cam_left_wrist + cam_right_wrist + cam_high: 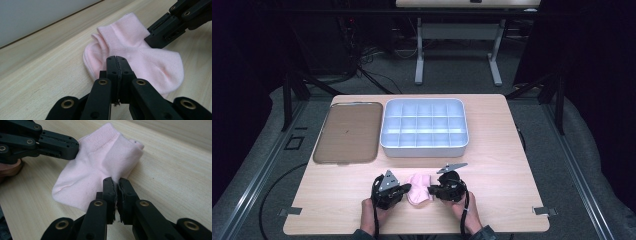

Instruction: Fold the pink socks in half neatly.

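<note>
A small pink sock [418, 188] lies on the wooden table near its front edge, between my two grippers. My left gripper [408, 188] comes in from the sock's left side. In the left gripper view its jaws [116, 60] stand pressed together on the near edge of the sock [130, 45], with the right gripper [165, 32] at the far side. My right gripper [432, 190] meets the sock from the right. In the right gripper view its jaws [115, 182] pinch a fold of the sock [97, 165], and the left gripper [60, 147] touches the cuff end.
A white tray [424, 150] divided into several compartments stands at the middle back of the table. To its left lies a flat brown tray [347, 132]. Bare wood stretches to the left and right of the hands. Table legs and cables are beyond the far edge.
</note>
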